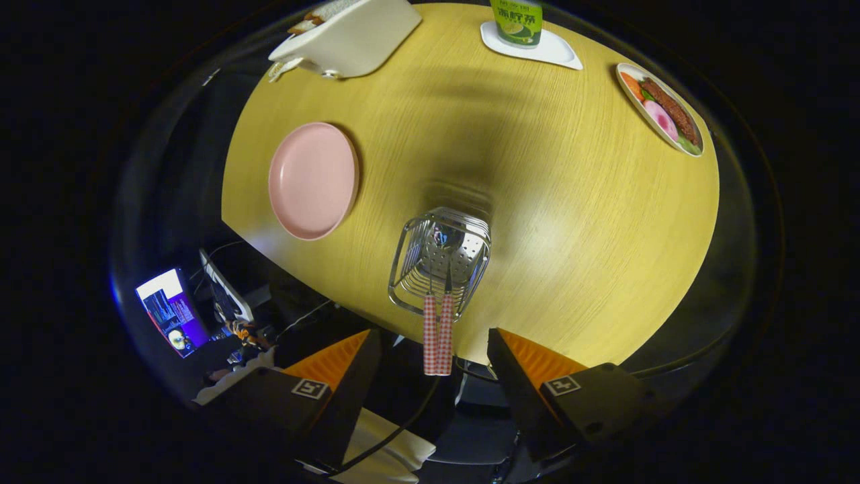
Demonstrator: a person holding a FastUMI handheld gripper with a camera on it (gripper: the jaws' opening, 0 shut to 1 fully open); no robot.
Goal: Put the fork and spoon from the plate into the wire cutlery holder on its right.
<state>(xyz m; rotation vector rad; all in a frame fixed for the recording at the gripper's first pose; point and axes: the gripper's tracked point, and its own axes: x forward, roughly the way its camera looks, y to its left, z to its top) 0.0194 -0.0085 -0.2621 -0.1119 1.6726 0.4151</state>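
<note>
Claw (430, 349) open; both handles (437, 334) upright in wire holder (438, 261)

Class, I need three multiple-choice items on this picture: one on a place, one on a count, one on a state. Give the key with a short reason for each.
1. Where do the two checked handles stand?
A. On the pink plate
B. In the wire holder
C. Beside the drink

2. How many handles stick out of the holder?
A. One
B. Two
C. Three

3. How is the tool?
A. Open, holding nothing
B. Shut on a handle
C. Shut on the plate

Key:
1 B, since both handles rise from the holder, to the right of the pink plate.
2 B, since two red-and-white handles stand side by side.
3 A, since the fingers are wide apart and the handles stand in the gap, touching neither.
</note>
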